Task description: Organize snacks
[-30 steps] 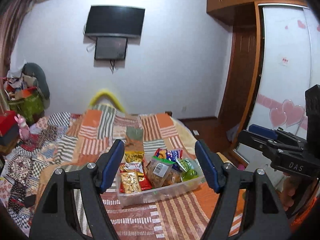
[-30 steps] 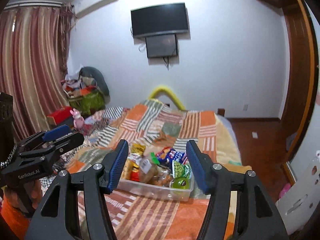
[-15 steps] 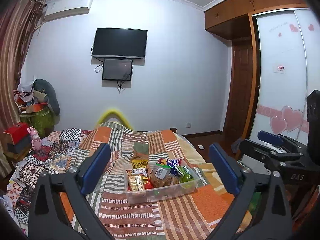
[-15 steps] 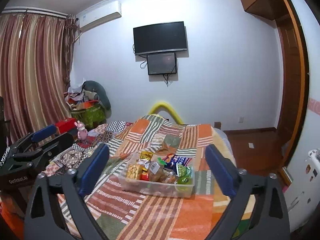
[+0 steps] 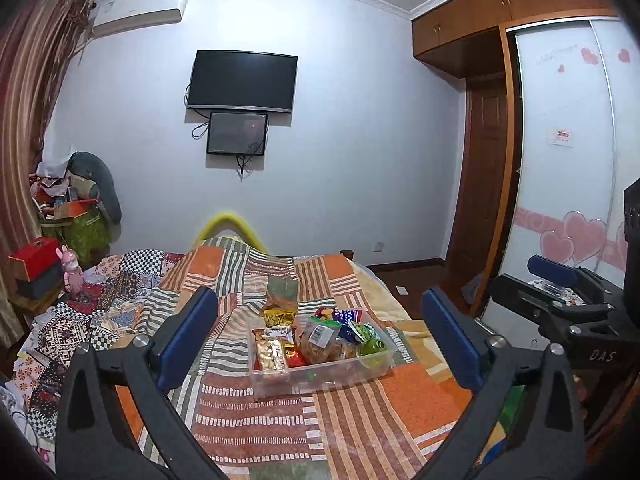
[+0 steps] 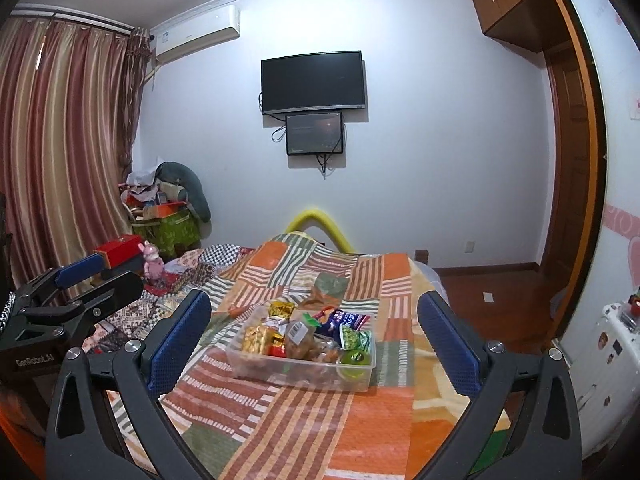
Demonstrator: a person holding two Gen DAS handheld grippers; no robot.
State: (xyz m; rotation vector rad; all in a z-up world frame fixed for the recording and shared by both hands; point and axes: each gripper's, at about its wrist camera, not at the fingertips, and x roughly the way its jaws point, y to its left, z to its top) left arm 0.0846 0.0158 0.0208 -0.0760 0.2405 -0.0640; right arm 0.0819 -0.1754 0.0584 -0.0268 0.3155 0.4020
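A clear plastic bin (image 5: 320,376) full of snack packets sits on the patchwork bedspread (image 5: 256,416); it also shows in the right wrist view (image 6: 300,372). Inside are a yellow cracker pack (image 5: 272,354), a clear bag of brown snacks (image 5: 324,344), a blue packet (image 5: 346,316) and a green cup (image 5: 374,350). My left gripper (image 5: 320,340) is open and empty, well short of the bin. My right gripper (image 6: 314,336) is open and empty, also held back from the bin. Each gripper shows at the edge of the other's view.
A TV (image 5: 242,80) hangs on the far wall. Clutter, a green bag (image 5: 76,228) and a red box (image 5: 34,254) stand left of the bed. A wardrobe with sliding doors (image 5: 560,160) and a wooden door (image 5: 482,176) stand on the right.
Both grippers have opened wider and drawn back and up from the bin, so more of the room shows and the bin looks smaller.
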